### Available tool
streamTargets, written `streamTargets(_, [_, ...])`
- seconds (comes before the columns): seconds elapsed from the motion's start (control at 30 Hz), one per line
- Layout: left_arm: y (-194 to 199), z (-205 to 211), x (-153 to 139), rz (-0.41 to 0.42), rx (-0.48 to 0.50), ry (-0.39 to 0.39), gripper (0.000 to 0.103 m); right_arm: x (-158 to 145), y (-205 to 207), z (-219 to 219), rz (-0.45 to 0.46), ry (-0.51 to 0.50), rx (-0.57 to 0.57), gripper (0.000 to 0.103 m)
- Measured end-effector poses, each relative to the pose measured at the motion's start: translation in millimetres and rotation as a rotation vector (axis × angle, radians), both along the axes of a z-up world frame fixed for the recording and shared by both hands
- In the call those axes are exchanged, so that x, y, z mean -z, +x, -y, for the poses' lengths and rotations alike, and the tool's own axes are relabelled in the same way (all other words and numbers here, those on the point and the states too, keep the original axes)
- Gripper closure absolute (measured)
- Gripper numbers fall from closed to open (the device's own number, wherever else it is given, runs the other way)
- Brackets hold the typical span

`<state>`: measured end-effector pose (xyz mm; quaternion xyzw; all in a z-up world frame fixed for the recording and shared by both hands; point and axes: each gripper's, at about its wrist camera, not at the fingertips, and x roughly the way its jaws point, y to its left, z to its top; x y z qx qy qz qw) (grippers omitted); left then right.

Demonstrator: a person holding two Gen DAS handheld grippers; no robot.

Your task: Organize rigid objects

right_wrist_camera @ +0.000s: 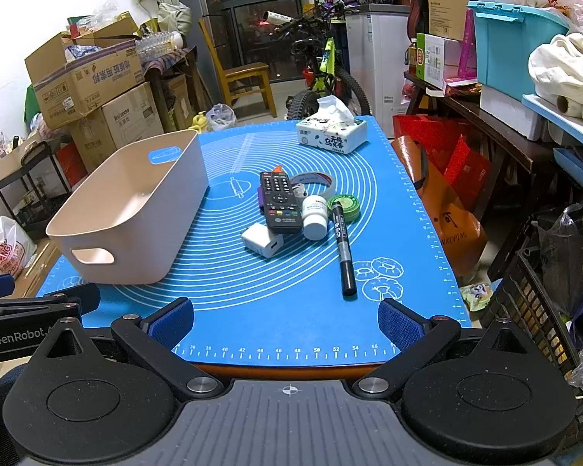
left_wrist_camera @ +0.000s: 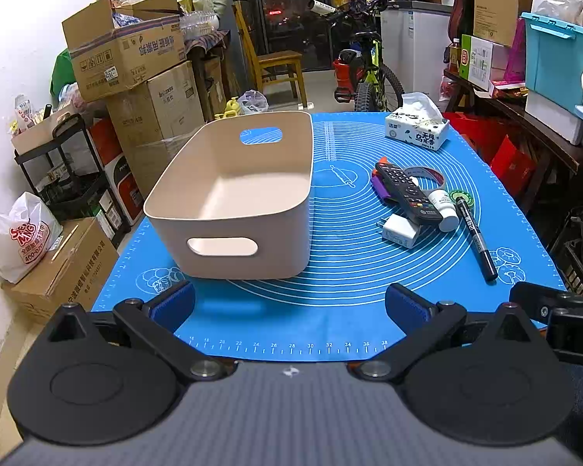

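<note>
An empty beige bin (left_wrist_camera: 233,198) (right_wrist_camera: 136,209) with cut-out handles stands on the left of the blue mat (left_wrist_camera: 330,303) (right_wrist_camera: 283,310). To its right lies a cluster: a black remote (left_wrist_camera: 406,192) (right_wrist_camera: 279,202), a white charger (left_wrist_camera: 400,231) (right_wrist_camera: 262,240), a white pill bottle (left_wrist_camera: 443,209) (right_wrist_camera: 315,217), a black marker (left_wrist_camera: 476,235) (right_wrist_camera: 342,252), a green round tin (right_wrist_camera: 346,205), a tape roll (left_wrist_camera: 427,174) (right_wrist_camera: 315,180) and a purple item (left_wrist_camera: 381,186). My left gripper (left_wrist_camera: 289,305) and right gripper (right_wrist_camera: 285,322) hover open over the mat's near edge, holding nothing.
A tissue box (left_wrist_camera: 418,132) (right_wrist_camera: 332,134) sits at the mat's far right corner. Stacked cardboard boxes (left_wrist_camera: 136,77) line the left; a bicycle (left_wrist_camera: 363,73) and wooden chair (left_wrist_camera: 272,62) stand behind the table. Shelves, red bags (right_wrist_camera: 443,155) and crates crowd the right.
</note>
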<state>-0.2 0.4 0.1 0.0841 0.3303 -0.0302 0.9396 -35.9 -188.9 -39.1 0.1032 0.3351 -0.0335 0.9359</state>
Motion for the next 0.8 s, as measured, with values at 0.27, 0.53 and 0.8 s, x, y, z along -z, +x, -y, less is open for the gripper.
streamTargets(0.27, [0.2, 0.1, 0.0, -0.001, 0.000, 0.000, 0.000, 0.3, 0.1, 0.0, -0.001, 0.000, 0.001, 0.003])
streamTargets(0.53, [-5.5, 2.3, 3.8, 0.002, 0.001, 0.000, 0.000, 0.5, 0.1, 0.1, -0.002, 0.000, 0.002, 0.003])
streamTargets(0.8, [-5.4, 3.7, -1.1, 0.009, -0.007, 0.011, 0.000, 7.8, -1.0, 0.8, -0.007, -0.001, 0.013, 0.003])
